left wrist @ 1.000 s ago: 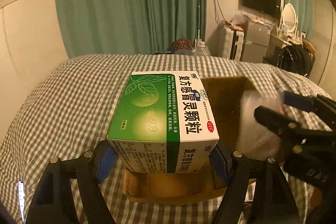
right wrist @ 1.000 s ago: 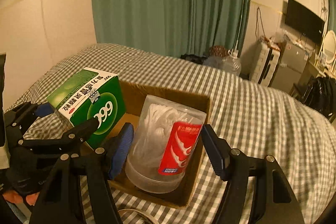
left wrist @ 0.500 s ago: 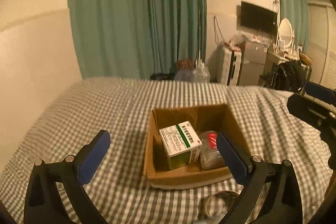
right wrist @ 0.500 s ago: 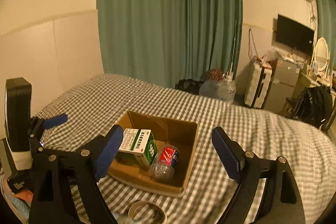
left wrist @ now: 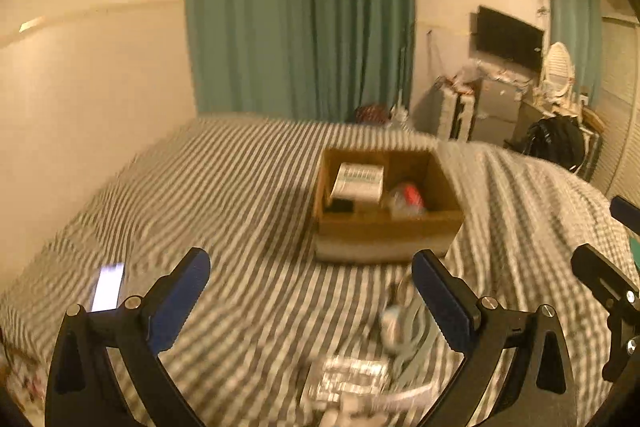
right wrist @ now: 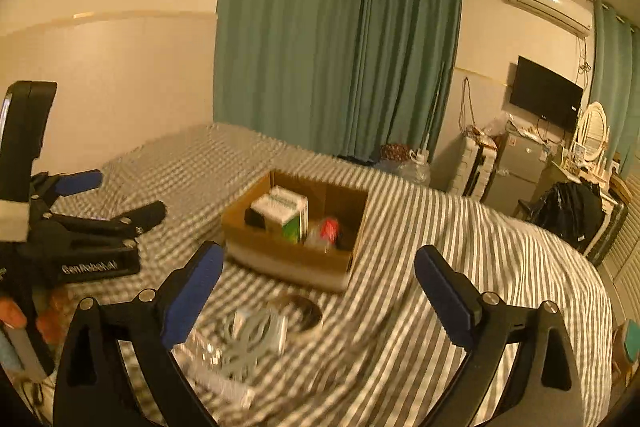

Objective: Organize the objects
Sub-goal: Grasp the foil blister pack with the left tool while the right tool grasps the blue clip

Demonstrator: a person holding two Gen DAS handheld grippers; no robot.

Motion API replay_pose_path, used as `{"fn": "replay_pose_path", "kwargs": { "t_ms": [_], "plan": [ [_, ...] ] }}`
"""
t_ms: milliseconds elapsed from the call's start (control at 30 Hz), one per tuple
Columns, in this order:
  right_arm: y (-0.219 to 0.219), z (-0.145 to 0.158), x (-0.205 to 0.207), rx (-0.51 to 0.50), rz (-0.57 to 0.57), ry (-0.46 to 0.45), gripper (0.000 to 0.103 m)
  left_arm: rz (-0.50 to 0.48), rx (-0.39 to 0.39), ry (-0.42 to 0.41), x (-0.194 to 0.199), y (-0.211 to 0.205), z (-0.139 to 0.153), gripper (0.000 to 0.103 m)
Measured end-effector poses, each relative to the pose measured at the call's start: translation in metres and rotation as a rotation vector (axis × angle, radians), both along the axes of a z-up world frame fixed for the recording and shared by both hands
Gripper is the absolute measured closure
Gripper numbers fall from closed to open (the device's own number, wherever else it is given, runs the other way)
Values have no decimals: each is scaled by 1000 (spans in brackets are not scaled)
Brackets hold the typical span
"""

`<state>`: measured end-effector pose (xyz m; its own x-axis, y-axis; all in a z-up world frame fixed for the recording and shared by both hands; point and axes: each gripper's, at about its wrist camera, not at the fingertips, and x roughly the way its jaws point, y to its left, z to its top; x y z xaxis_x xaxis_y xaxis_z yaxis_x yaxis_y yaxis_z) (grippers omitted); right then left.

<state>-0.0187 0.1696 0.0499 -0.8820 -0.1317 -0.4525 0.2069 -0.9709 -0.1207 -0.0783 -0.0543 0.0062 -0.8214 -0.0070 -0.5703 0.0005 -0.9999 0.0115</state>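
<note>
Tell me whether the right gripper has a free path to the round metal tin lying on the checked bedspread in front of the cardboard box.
Probably yes: the right gripper is open, and the round metal tin lies uncovered just ahead of it, near the cardboard box.

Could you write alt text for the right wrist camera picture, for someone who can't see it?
An open, empty right claw hovers over a checked bed, facing a cardboard box holding a green-and-white medicine box and a clear jar. The left claw is at left.

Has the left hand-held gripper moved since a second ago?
Yes. The left hand-held gripper has pulled back from the cardboard box, which now looks smaller and farther in its view, leaving the medicine box inside.
</note>
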Motion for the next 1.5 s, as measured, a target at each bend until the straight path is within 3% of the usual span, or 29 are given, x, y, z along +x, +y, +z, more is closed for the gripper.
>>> {"fn": "replay_pose_path", "kwargs": {
  "t_ms": [333,500,633,733,767,833,900,1000,1167,1300,1367,1500],
  "plan": [
    [-3,-98,-4,14,-29,-189,6,19,-41,-218,0,-4,-109,0],
    [0,-122,-16,20,-24,-247,6,12,-11,-328,-22,-9,-150,0],
    [-1,-133,-26,24,-24,-273,6,-54,33,-391,-36,-1,-168,3],
    [-1,-141,-32,25,-26,-299,6,-132,60,-411,-36,11,-169,24],
    [-1,-143,-34,26,-28,-306,6,-162,63,-409,-34,15,-168,40],
    [0,-147,-37,26,-34,-318,6,-183,33,-388,-28,21,-162,49],
    [1,-148,-38,23,-40,-324,6,-200,51,-374,-21,20,-153,76],
    [1,-148,-38,22,-44,-323,6,-217,107,-331,-12,13,-132,90],
    [-2,-144,-35,34,-41,-312,6,-222,123,-227,-1,6,-86,98],
    [-6,-141,-35,46,-41,-305,6,-147,-19,-128,3,2,-57,99],
    [-10,-142,-36,58,-39,-309,6,-140,-65,-136,0,4,-61,99],
    [-19,-150,-41,75,-25,-338,6,-78,-126,-238,-19,4,-107,94]
  ]
}}
